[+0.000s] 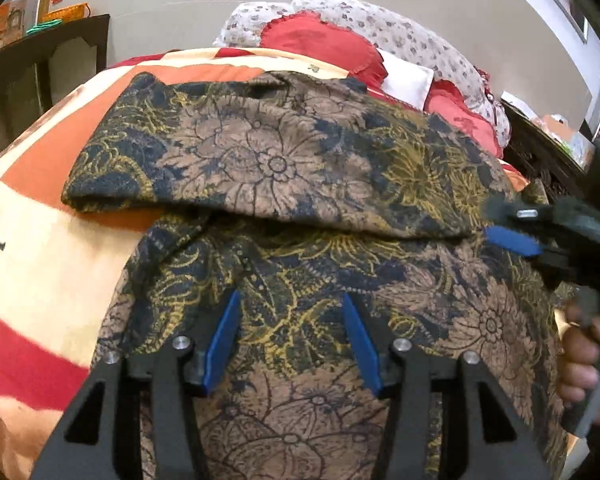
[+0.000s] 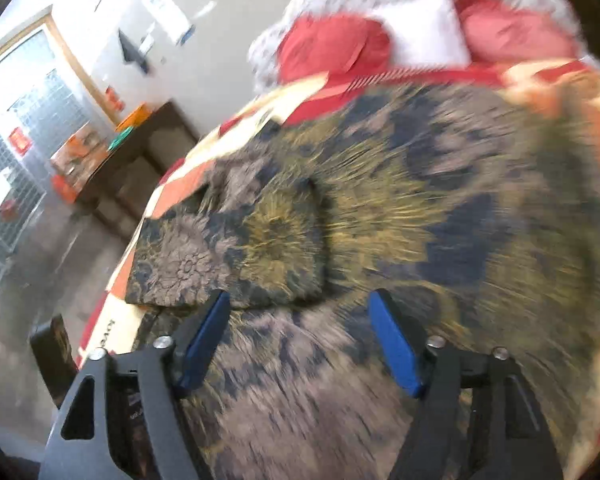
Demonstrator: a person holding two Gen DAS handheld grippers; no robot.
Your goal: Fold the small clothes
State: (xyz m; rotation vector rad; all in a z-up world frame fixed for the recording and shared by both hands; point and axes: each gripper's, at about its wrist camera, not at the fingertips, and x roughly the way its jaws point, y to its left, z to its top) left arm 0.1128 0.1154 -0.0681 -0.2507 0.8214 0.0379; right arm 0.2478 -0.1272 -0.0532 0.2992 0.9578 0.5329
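A dark floral garment [image 1: 276, 160] in brown, navy and yellow lies spread on the bed, its far part folded over onto the near part. My left gripper [image 1: 290, 296] hovers low over the near part, open, with only flat cloth beneath its blue pads [image 1: 220, 344]. In the left wrist view my right gripper [image 1: 496, 222] comes in from the right, at the right end of the folded edge, held by a hand [image 1: 580, 360]. The right wrist view is blurred: the right gripper [image 2: 300, 296] stands open over the garment [image 2: 380, 200], just short of the folded layer's edge.
The garment rests on a cream, orange and red blanket [image 1: 40, 240]. Red pillows [image 1: 320, 40] and floral pillows [image 1: 400, 28] lie at the bed's far end. A dark wooden cabinet [image 1: 40, 64] stands left of the bed, with floor [image 2: 40, 260] beside it.
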